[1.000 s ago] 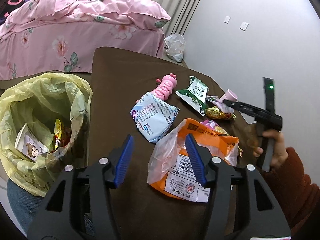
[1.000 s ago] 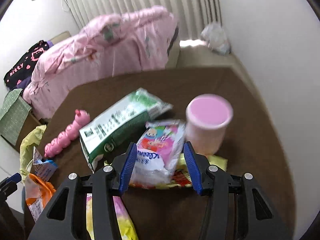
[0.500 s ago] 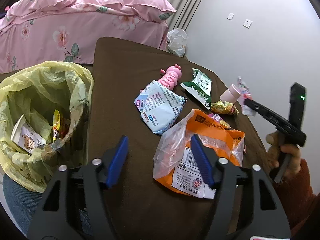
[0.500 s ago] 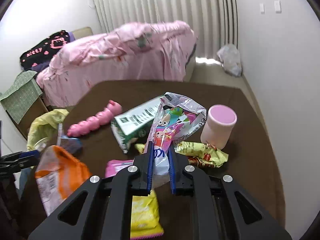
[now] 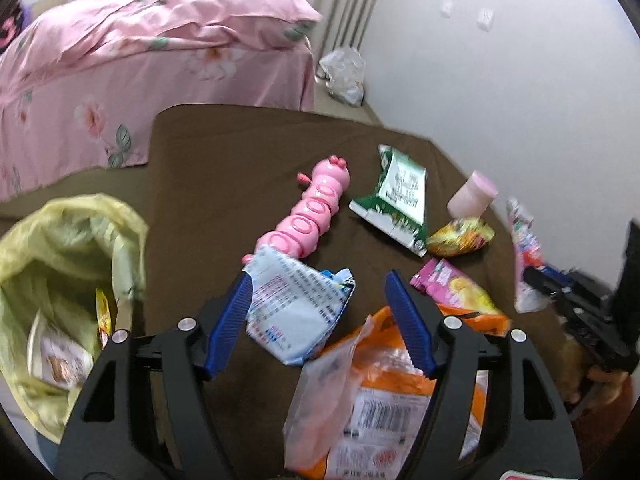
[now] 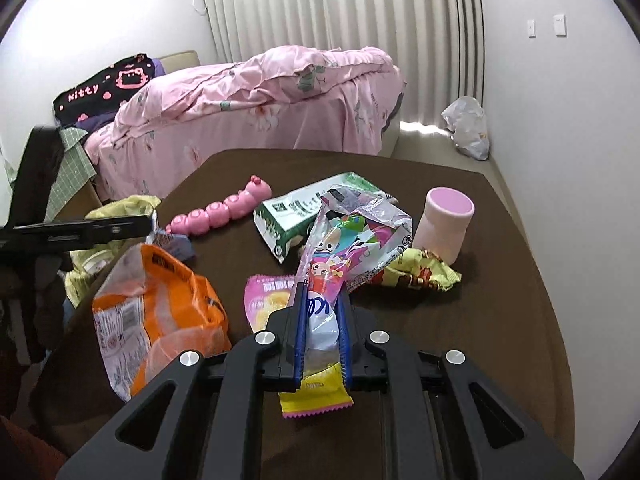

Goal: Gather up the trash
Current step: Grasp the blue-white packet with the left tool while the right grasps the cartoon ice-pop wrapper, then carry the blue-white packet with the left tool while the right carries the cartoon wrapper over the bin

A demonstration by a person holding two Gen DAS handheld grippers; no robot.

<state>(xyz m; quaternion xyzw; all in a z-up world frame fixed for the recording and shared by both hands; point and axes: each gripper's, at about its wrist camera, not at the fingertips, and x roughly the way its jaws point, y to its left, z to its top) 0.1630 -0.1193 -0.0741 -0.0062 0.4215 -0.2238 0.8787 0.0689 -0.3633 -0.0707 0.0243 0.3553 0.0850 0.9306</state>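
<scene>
My right gripper (image 6: 322, 300) is shut on a colourful cartoon wrapper (image 6: 352, 240) and holds it above the brown table (image 6: 460, 320); it also shows in the left wrist view (image 5: 524, 240). My left gripper (image 5: 320, 296) is open and empty, just above a blue-and-white packet (image 5: 296, 312) and beside an orange bag (image 5: 384, 400). A yellow trash bag (image 5: 68, 280) with wrappers inside hangs at the table's left edge. A green-and-white carton (image 6: 304, 208), a yellow snack wrapper (image 6: 420, 272) and a pink-yellow sachet (image 6: 268, 296) lie on the table.
A pink caterpillar toy (image 5: 316, 208) and a pink cup (image 6: 444, 224) stand on the table. A bed with pink bedding (image 6: 260, 100) lies beyond the table. A white plastic bag (image 6: 468, 128) sits on the floor by the wall.
My right gripper shut on the cartoon wrapper and lifted it off the table. My left gripper moved forward, from over the orange bag toward the blue-and-white packet, staying open.
</scene>
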